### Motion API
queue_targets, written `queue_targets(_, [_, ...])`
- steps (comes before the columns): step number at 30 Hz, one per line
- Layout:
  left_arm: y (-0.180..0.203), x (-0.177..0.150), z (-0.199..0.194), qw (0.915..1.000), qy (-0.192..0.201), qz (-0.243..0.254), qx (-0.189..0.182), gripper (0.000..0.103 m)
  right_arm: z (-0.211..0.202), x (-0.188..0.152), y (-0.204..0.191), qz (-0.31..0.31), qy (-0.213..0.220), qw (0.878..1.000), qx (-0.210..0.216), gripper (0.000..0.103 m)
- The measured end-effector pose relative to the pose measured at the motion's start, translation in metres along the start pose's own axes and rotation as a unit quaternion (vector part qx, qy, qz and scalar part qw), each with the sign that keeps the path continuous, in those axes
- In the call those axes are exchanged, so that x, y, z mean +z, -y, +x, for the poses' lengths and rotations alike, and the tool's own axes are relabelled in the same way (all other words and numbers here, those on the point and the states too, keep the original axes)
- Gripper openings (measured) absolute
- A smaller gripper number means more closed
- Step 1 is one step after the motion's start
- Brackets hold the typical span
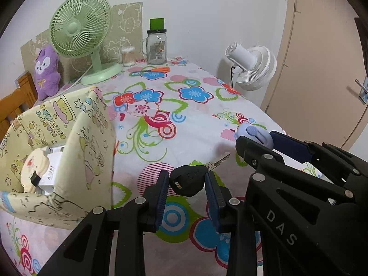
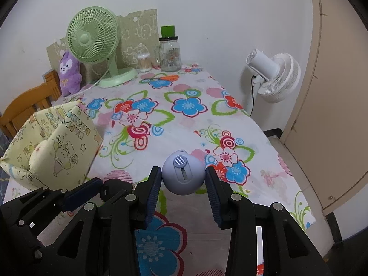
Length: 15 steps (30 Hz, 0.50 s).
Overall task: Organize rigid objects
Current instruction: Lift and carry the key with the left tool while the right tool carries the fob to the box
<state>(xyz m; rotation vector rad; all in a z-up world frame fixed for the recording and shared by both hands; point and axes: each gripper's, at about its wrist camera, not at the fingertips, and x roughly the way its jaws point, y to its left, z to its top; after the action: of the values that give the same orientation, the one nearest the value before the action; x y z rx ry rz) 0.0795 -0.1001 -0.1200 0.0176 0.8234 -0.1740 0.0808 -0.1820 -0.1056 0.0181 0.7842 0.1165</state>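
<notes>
A black-headed key [image 1: 187, 180] with a metal blade lies on the flowered tablecloth between the fingers of my left gripper [image 1: 185, 185]; the jaws stand around it with small gaps. A round lilac gadget [image 2: 183, 175] with a slider button sits between the fingers of my right gripper [image 2: 183, 179], which stand just beside it. It also shows in the left wrist view [image 1: 254, 135]. A pale yellow cartoon-print fabric box [image 1: 76, 142] stands at the left and holds a cream round item [image 1: 34, 170] and white things.
At the far end stand a green desk fan [image 1: 79, 34], a purple plush toy [image 1: 46, 71], a cotton-swab tub [image 1: 128, 56], a glass jar [image 1: 156, 47] and orange scissors [image 1: 158, 70]. A white fan [image 2: 273, 76] stands off the table's right edge. A wooden chair [image 2: 25, 108] is at the left.
</notes>
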Motion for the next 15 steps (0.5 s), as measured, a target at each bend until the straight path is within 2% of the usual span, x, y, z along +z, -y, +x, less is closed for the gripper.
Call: queue_targets(15, [-0.002,0.011,-0.028,0.9998,0.020,0.003,0.003,0.032,-0.030,0.014,-0.009,-0.004,0.027,1.000,0.000,0.043])
